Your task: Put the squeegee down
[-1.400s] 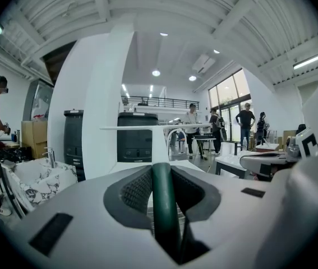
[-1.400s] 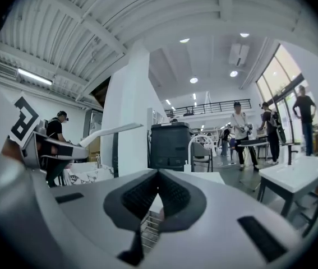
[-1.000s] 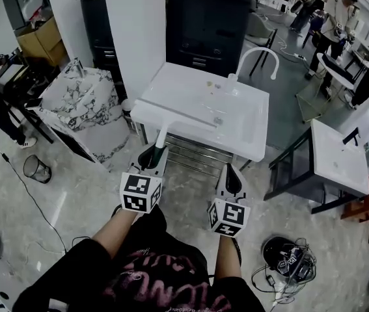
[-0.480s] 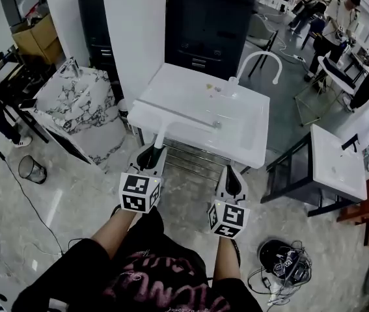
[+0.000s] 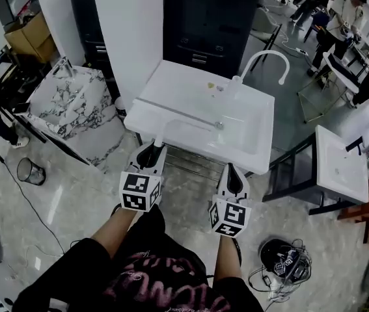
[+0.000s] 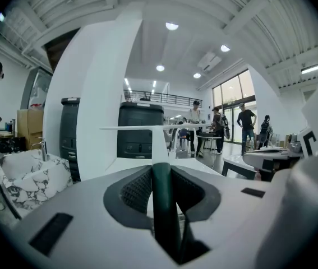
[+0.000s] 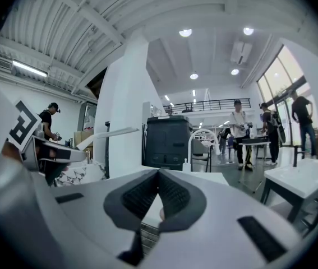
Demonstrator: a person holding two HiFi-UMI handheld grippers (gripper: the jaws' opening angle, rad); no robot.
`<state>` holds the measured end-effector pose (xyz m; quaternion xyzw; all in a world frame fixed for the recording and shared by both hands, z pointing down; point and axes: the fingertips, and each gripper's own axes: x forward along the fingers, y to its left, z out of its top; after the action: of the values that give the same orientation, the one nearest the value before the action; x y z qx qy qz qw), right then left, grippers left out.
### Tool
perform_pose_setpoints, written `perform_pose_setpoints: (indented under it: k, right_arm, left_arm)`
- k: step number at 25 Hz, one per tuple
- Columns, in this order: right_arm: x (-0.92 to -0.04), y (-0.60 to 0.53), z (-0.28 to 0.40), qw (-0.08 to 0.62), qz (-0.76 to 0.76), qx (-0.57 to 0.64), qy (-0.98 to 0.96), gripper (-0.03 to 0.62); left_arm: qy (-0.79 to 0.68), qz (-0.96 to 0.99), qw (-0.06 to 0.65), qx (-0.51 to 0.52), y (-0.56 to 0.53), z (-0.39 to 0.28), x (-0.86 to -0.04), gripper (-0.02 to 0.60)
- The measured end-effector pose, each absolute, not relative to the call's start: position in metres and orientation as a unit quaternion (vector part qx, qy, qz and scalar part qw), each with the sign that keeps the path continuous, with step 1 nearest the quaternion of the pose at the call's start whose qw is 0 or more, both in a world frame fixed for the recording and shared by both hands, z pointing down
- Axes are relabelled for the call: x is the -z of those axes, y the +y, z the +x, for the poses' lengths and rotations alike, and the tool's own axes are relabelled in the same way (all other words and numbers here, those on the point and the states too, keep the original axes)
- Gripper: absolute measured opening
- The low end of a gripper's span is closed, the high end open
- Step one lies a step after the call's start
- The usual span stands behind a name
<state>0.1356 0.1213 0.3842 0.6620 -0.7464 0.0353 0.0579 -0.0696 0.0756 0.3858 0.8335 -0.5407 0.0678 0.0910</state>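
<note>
Left tongs [image 5: 152, 150]: lower left of centre in the head view, pinched on the squeegee's [image 6: 162, 198] dark grip, which fills the gap between the pads.
Squeegee place: held in the air. A white shaft rises from the tongs to a long thin blade that sits crosswise like a T. In the head view the blade lies over the front left part of the sink [image 5: 200, 143].
Contact: the blade is white against the white sink, so it probably hangs clear of the surface, but I cannot be sure.
Handling: likely light, with a stiff plastic shaft and a soft, bendable blade edge. The wide blade will act as a lever on the grip, so it may twist if held loosely.
Hold: the dark grip is the best place, low on the shaft and away from the blade, as now.
Set-down: the glazed surface looks slick, so lay it flat rather than propped up, or it may slide.
Task stage: not yet down.
Tap [image 5: 267, 60]: upper right of the sink, well clear of the blade.
Right tongs [image 5: 234, 175]: lower right of centre, tips pressed together with nothing between them.
</note>
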Motion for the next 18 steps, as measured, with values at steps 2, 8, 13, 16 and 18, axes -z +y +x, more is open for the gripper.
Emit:
perform_pose_setpoints:
  k: [2, 8, 13, 16, 18]
  right_arm:
    - [-0.387, 0.110, 0.136, 0.060, 0.663, -0.038, -0.745, 0.020]
    - [-0.398, 0.074, 0.133, 0.068, 0.666, -0.046, -0.741, 0.020]
    - [-0.400, 0.038, 0.128, 0.070, 0.671, -0.050, -0.737, 0.020]
    - [-0.403, 0.016, 0.121, 0.075, 0.671, -0.054, -0.735, 0.020]
    - [-0.404, 0.001, 0.117, 0.080, 0.672, -0.056, -0.734, 0.020]
  left_arm:
    - [-0.541, 0.833, 0.094, -0.070, 0.064, -0.070, -0.389, 0.092]
    - [-0.536, 0.834, 0.102, -0.076, 0.025, -0.072, -0.401, 0.092]
    - [-0.533, 0.835, 0.110, -0.080, -0.014, -0.079, -0.405, 0.092]
    - [-0.530, 0.836, 0.114, -0.084, -0.038, -0.084, -0.409, 0.092]
    - [-0.528, 0.836, 0.117, -0.086, -0.054, -0.087, -0.411, 0.092]
